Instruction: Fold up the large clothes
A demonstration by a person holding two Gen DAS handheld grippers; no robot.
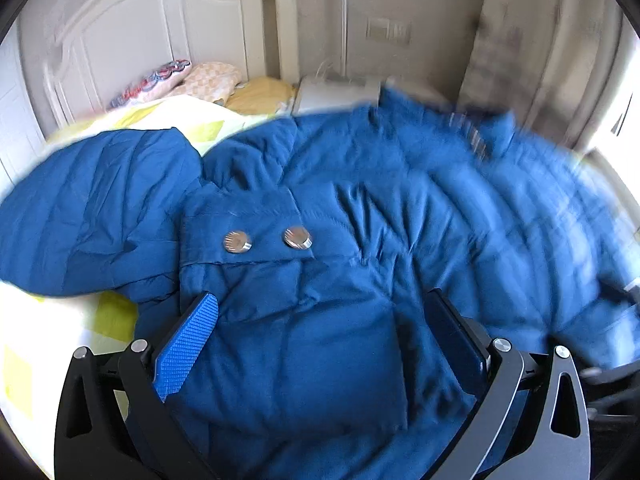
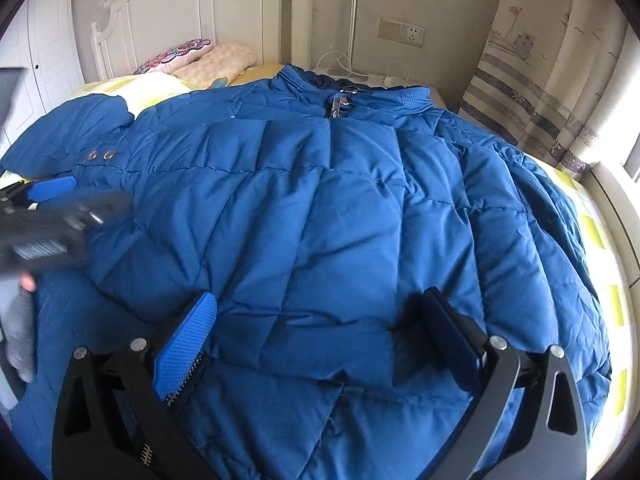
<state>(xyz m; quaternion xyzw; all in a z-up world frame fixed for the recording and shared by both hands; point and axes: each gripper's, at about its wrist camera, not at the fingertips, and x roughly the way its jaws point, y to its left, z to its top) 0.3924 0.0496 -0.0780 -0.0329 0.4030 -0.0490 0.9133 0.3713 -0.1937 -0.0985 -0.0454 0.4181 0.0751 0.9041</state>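
Black claw frames, silver screws, blue textured pads, grey sleeve

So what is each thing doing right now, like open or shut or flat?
Blue jacket: spread flat on the bed, zipped up, not folded yet.
Snaps: two on the flap, fastened or not cannot be told.
Left gripper: open, over the jacket.
Right gripper: open, over the jacket.
Pillows: lying at the headboard.
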